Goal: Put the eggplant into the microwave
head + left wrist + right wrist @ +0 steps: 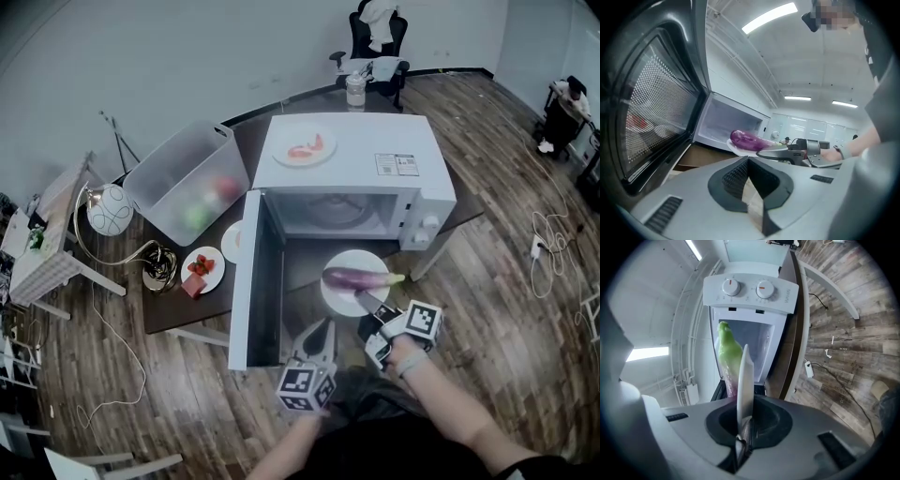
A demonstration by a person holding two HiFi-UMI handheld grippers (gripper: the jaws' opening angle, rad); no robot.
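Note:
The purple eggplant with its green stem lies on a white plate, held in the air just in front of the open white microwave. My right gripper is shut on the plate's near rim. In the right gripper view the plate shows edge-on between the jaws, with the eggplant to its left. The microwave door stands wide open on the left. My left gripper hangs beside that door, shut and holding nothing. Its own view shows the eggplant ahead and the door to the left.
A plate with pink food sits on top of the microwave. On the dark table to the left are a clear plastic bin and a plate of strawberries. A lamp and cables lie further left. An office chair stands behind.

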